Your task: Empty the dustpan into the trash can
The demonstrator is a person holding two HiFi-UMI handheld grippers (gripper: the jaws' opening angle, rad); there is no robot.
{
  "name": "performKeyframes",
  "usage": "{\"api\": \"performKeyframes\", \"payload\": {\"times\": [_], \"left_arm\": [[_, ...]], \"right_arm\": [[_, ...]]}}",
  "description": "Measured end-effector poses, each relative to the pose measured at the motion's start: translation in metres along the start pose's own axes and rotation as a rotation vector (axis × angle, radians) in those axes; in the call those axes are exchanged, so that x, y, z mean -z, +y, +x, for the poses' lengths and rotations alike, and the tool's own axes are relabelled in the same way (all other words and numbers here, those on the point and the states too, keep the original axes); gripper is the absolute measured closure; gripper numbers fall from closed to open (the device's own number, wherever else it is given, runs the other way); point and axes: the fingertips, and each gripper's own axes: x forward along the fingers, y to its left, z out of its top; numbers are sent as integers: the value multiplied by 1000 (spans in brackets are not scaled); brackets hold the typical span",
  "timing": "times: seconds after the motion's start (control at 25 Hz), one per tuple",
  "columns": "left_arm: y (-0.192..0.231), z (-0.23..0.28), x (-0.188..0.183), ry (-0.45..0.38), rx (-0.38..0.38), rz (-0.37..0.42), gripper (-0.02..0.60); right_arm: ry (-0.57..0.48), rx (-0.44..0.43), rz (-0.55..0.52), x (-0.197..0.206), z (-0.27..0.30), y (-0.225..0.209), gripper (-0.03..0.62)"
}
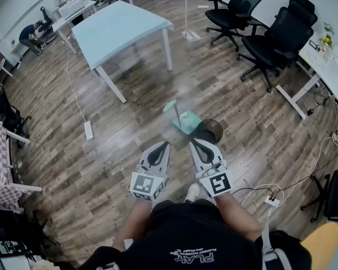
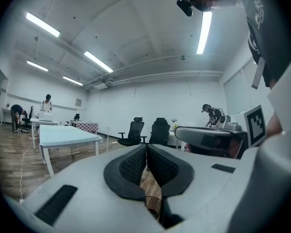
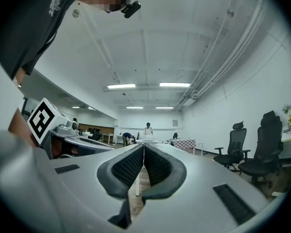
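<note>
In the head view a green dustpan (image 1: 187,121) with an upright handle stands on the wood floor, right beside a round black trash can (image 1: 210,131). My left gripper (image 1: 160,145) and right gripper (image 1: 196,144) are held side by side just short of them, both pointing toward the pan. Neither touches it. In the left gripper view my left gripper (image 2: 146,150) has its black pads pressed together with nothing between them. The right gripper (image 3: 143,150) looks the same in its own view, shut and empty. Dustpan and can are hidden in both gripper views.
A light blue table (image 1: 121,30) stands ahead to the left, with black office chairs (image 1: 273,38) ahead to the right beside a white desk (image 1: 321,66). A power strip (image 1: 88,130) and its cable lie on the floor at the left. Another strip (image 1: 272,199) lies at the right. People work at the far left.
</note>
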Motion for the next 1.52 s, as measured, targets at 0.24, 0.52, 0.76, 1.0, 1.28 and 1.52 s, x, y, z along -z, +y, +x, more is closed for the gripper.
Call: {"api": "performKeyframes", "payload": {"times": [0.24, 0.52, 0.76, 1.0, 1.28, 1.52], "left_arm": [[8, 28, -1, 11, -1, 4, 557], [36, 60, 3, -2, 6, -15, 557], [69, 93, -1, -9, 54, -8, 557], [122, 128, -16, -14, 91, 3, 557], [177, 159, -13, 13, 189, -10, 557], [201, 189, 0, 42, 291, -17, 557]], "right_arm": [[-12, -2, 22, 5, 17, -23, 571], [3, -21, 13, 20, 46, -33, 571], [20, 17, -9, 29, 84, -50, 571], [23, 50, -34, 32, 140, -67, 571], [103, 124, -33, 55, 190, -73, 571], [126, 228, -45, 72, 214, -86, 570]]}}
